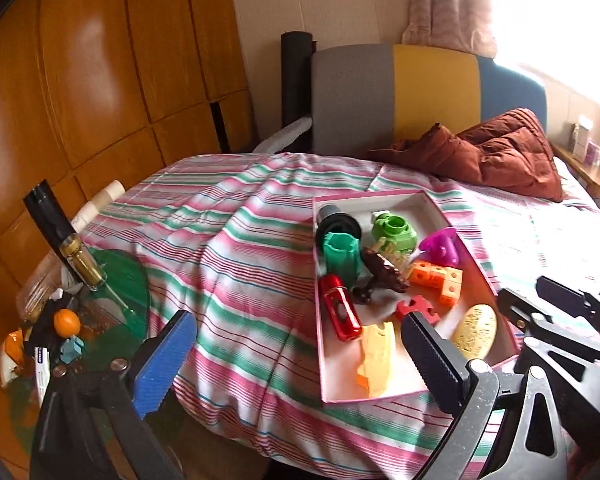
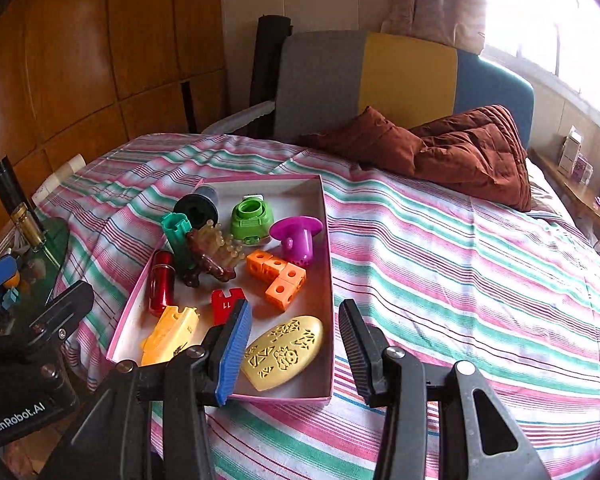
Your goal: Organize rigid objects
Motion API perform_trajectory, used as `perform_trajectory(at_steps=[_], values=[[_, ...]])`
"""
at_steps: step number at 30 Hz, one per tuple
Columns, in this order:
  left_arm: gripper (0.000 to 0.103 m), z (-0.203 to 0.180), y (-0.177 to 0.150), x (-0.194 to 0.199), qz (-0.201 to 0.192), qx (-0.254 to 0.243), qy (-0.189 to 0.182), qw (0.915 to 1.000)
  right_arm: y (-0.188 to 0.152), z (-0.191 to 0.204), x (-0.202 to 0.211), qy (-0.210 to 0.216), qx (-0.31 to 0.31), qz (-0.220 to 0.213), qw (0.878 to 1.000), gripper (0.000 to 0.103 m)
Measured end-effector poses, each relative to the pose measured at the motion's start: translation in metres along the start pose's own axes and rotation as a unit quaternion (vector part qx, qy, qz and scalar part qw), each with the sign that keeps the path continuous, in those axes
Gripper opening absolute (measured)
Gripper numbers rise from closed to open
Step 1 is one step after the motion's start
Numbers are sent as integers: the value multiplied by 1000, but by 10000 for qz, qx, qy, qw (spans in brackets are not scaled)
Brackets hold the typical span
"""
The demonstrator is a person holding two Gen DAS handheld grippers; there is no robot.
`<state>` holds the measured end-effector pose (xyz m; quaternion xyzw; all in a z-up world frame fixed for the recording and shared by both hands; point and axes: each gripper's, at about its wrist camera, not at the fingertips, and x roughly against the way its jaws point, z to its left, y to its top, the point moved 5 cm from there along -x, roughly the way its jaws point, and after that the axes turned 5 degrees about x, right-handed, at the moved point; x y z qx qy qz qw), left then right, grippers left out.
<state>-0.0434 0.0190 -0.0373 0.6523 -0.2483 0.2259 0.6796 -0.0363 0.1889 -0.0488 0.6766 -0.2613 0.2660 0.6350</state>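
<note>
A shallow pink-rimmed box [image 1: 400, 202] [image 2: 300, 186] lies on the striped bedsheet and holds several plastic toys. Among them are a red cylinder [image 1: 340, 308] [image 2: 161, 284], a yellow boat [image 1: 376, 356] [image 2: 172, 336], a yellow oval [image 1: 476, 330] [image 2: 286, 352], orange cubes [image 1: 440, 278] [image 2: 280, 276], a purple mushroom shape [image 2: 298, 236] and a green ring piece [image 2: 252, 216]. My left gripper [image 1: 300, 364] hovers open and wide over the box's near left corner, with nothing between its pads. My right gripper [image 2: 296, 348] hangs above the box's near right corner, jaws apart and holding nothing.
The striped sheet [image 2: 440, 260] stretches to the right of the box. A brown quilt [image 2: 460, 148] lies by the grey, yellow and blue headboard [image 2: 404, 76]. Left of the bed, a green glass side table [image 1: 128, 280] carries a bottle [image 1: 66, 240], an orange [image 1: 66, 322] and clutter.
</note>
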Motion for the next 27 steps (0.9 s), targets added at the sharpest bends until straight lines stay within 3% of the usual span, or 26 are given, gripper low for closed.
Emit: perform_trajectory(at_steps=[4, 27], values=[[103, 4, 2, 6, 20, 220, -190, 9996, 1, -1, 6, -61, -15, -91, 9999, 45], [102, 12, -3, 3, 62, 558, -75, 9984, 2, 7, 4, -52, 107, -90, 9999, 46]])
